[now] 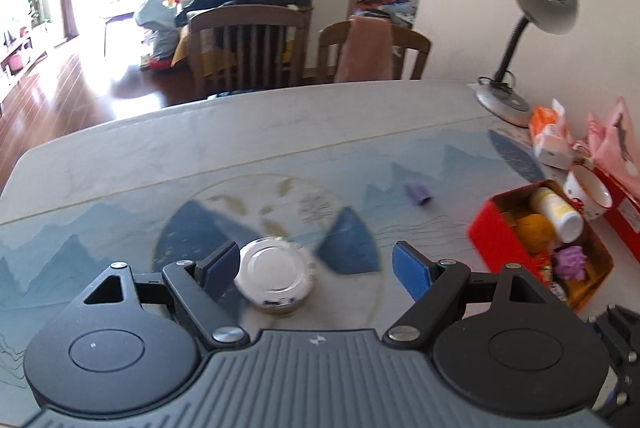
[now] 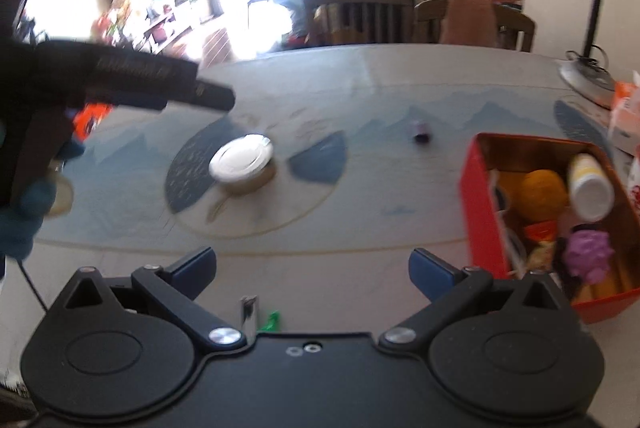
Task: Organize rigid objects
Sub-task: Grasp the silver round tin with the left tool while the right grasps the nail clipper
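Left gripper (image 1: pixel 316 270) and right gripper (image 2: pixel 312 268) jaws apart, gripping nothing; bare table (image 1: pixel 280 131) surrounds jar (image 1: pixel 276 278); labels unreadable

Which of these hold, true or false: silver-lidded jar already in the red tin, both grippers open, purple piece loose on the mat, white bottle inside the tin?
1. The silver-lidded jar is in the red rectangular tin. False: it stands on the table mat.
2. The left gripper and right gripper are open. True.
3. The small purple piece lies on the mat. True.
4. The white bottle stands beside the tin. False: it lies inside.
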`<state>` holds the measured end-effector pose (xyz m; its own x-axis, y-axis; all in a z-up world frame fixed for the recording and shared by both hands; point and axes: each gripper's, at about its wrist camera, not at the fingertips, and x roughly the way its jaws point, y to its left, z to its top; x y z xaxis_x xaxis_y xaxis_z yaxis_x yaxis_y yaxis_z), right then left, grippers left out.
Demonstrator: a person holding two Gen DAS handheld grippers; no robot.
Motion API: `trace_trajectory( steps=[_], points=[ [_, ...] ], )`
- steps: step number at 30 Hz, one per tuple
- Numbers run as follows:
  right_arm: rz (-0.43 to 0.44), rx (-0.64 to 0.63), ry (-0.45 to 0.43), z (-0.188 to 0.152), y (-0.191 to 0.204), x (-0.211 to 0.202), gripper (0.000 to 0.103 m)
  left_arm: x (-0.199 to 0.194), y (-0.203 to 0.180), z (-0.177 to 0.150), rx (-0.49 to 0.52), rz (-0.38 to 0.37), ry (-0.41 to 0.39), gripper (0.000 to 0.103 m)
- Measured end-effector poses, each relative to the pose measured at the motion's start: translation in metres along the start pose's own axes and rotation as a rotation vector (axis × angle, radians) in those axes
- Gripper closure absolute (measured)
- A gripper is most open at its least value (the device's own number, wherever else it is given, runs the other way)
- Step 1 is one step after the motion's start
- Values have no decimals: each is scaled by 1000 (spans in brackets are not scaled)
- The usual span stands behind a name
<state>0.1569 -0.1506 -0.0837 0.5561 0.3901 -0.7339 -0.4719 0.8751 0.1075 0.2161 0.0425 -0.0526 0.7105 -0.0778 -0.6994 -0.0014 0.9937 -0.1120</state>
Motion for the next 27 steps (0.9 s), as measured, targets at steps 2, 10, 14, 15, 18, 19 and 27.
trace_trajectory(
  steps=[2,10,14,15,18,19,27],
  points=[
    [16,-35,20,-2,13,7,1,4,12,-4,-13,18,5,20],
    [61,-127,96,-8,47,38,9,33,43,-20,-52,46,56,20],
    [63,-145,135,-13,54,53,24,48,46,-28,-43,62,59,20],
    [65,-149,145,-14,55,56,27,53,45,-29,-42,64,67,20],
    [69,-158,173,-18,57,65,34,65,44,-34,-41,60,82,20],
    [71,-158,179,-19,57,66,35,69,42,-35,-34,58,85,20],
    [75,-171,204,-24,54,71,49,93,27,-34,21,82,87,20]
  ],
)
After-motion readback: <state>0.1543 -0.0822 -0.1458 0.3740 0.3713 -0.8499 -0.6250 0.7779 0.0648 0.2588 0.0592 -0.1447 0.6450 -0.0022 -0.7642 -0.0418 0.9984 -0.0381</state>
